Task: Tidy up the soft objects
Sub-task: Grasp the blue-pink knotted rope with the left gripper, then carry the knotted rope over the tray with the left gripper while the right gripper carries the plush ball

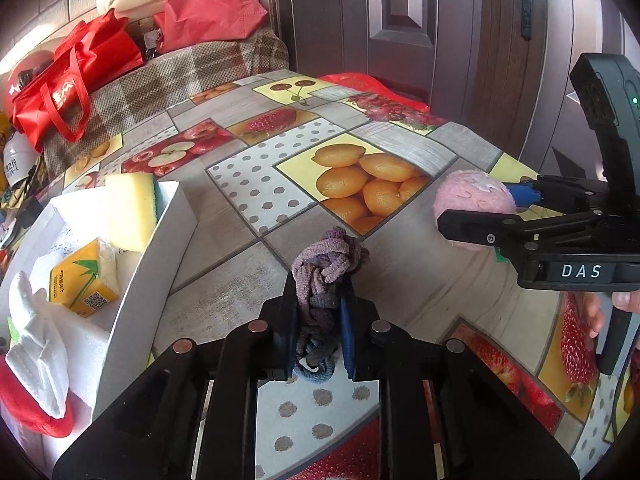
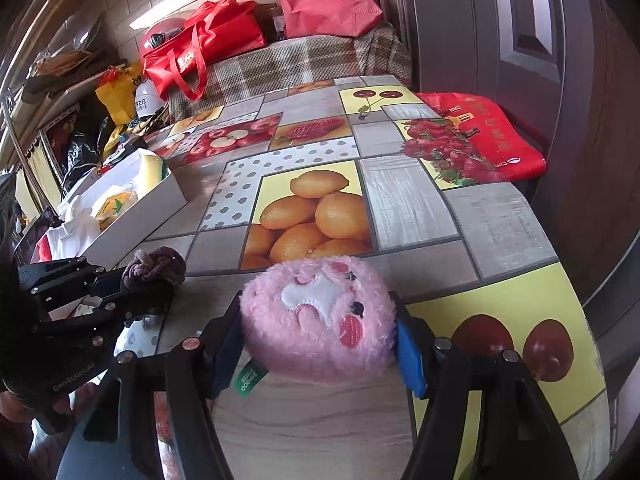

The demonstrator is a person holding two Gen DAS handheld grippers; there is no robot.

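My left gripper [image 1: 318, 300] is shut on a purple-grey knotted rope toy [image 1: 326, 268], held over the fruit-print table [image 1: 248, 264]. My right gripper [image 2: 320, 344] is shut on a pink plush toy [image 2: 320, 312] with an embroidered face and a green tag, just above the table [image 2: 404, 200]. In the left wrist view the right gripper [image 1: 480, 208] and the pink plush [image 1: 472, 196] show at the right. In the right wrist view the left gripper [image 2: 132, 280] and the rope toy [image 2: 156, 268] show at the left. A white box [image 1: 136, 300] stands at the left.
The white box holds a yellow sponge [image 1: 130, 210], a yellow tissue pack [image 1: 84, 280] and a white cloth [image 1: 36, 340]. Red bags [image 1: 72, 80] lie on a checked cushion behind the table. A red bag [image 2: 488, 136] hangs off the far right edge by a door [image 2: 520, 40].
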